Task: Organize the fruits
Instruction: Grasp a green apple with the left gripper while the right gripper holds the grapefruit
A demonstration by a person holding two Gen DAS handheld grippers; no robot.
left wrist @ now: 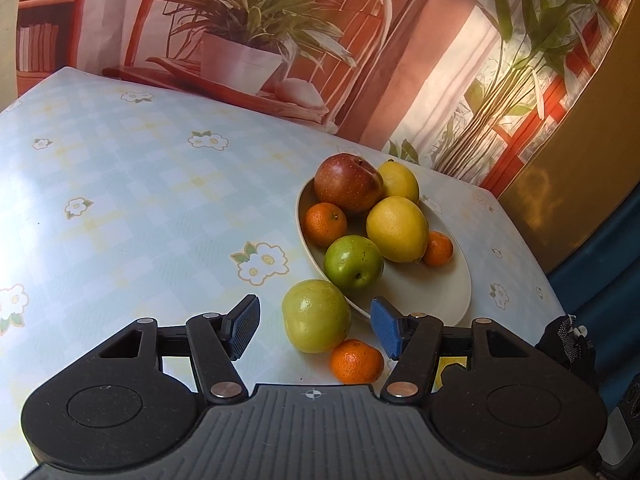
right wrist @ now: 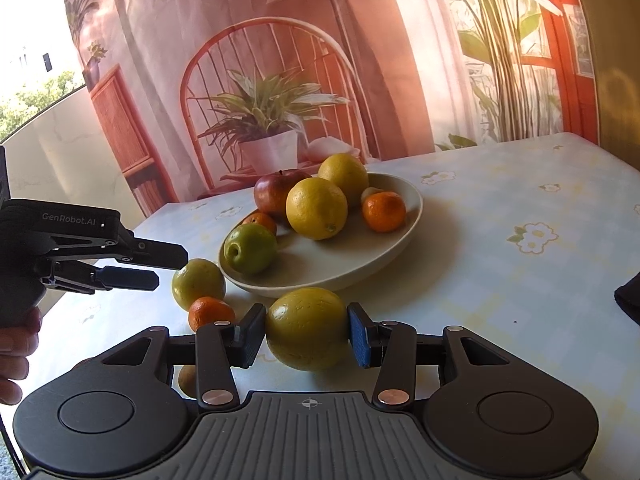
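A cream bowl point(left wrist: 432, 292) point(right wrist: 320, 264) holds a red apple point(left wrist: 348, 182), two lemons point(left wrist: 398, 228), a green apple point(left wrist: 353, 262) and two mandarins point(left wrist: 324, 224). Beside it on the table lie a pale green apple point(left wrist: 316, 316) point(right wrist: 199, 283) and a mandarin point(left wrist: 356, 361) point(right wrist: 211, 312). My left gripper point(left wrist: 314, 306) point(right wrist: 168, 268) stands open just short of the pale green apple, its pads clear of it. My right gripper point(right wrist: 306, 320) is shut on a yellow-green fruit point(right wrist: 306, 328), held in front of the bowl.
The table wears a pale blue flowered cloth point(left wrist: 140, 200) and backs onto a printed curtain point(right wrist: 360, 60). A small brownish thing point(right wrist: 186, 380) lies under my right gripper. A person's hand point(right wrist: 16, 352) holds the left gripper. Something dark point(right wrist: 628, 296) sits at the right edge.
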